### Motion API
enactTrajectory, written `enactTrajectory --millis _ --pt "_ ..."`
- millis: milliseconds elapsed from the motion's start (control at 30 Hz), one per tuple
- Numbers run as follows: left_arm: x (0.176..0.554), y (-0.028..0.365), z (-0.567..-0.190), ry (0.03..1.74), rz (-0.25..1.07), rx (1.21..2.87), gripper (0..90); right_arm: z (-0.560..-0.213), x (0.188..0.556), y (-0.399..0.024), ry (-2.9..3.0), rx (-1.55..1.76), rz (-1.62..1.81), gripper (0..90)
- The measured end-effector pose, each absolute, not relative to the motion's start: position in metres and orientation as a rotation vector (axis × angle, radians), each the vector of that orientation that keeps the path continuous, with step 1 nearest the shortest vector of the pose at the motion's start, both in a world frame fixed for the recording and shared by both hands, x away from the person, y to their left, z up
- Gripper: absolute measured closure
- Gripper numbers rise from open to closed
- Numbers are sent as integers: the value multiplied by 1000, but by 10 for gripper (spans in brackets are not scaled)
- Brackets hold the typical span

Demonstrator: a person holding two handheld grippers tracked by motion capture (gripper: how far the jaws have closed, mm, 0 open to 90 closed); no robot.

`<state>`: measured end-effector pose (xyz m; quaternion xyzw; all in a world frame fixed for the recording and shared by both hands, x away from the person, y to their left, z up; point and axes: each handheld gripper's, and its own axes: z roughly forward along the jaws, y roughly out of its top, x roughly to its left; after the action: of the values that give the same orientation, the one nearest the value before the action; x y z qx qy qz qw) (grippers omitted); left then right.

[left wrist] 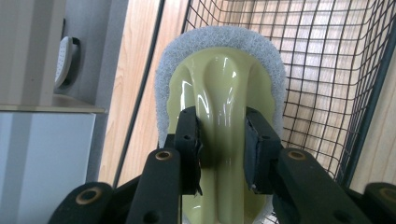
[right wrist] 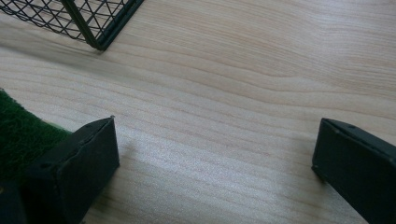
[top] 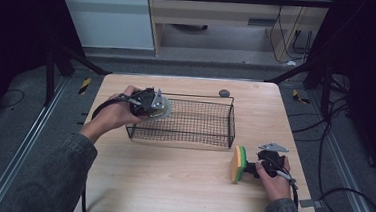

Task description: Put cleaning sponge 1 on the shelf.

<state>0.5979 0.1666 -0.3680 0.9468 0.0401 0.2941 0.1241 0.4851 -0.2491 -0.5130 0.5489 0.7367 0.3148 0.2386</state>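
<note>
My left gripper (top: 148, 103) is shut on the pale yellow-green handle of a scrubber (left wrist: 219, 70) with a white pad, held at the left end of the black wire basket (top: 195, 121). In the left gripper view both jaws press the handle's ridge, with the basket mesh (left wrist: 327, 70) behind it. My right gripper (top: 254, 168) rests low over the table at the front right, jaws open. A yellow sponge with a green scouring face (top: 238, 163) stands on edge just beside it. The green face (right wrist: 18, 135) lies outside the left jaw, and bare wood shows between the fingertips (right wrist: 215, 140).
The wooden table (top: 171, 180) holds the basket in its middle. A small grey round object (top: 223, 93) sits at the back edge behind the basket. One basket corner (right wrist: 100, 44) appears ahead of the right gripper. Cables trail off the table's right side.
</note>
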Motion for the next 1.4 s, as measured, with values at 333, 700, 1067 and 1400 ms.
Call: enactTrajectory --millis 333,700,1067,1400 --pt "600 170 -376 132 841 2776 699 -513 485 -249 2016 1506 862 7" --pt "603 174 -390 148 797 2790 699 -513 485 -249 2017 1506 861 7" --pt "605 174 -401 155 773 2806 699 -513 485 -249 2018 1504 861 8" --pt "605 172 -406 150 757 2819 699 -513 485 -249 2017 1504 861 7"
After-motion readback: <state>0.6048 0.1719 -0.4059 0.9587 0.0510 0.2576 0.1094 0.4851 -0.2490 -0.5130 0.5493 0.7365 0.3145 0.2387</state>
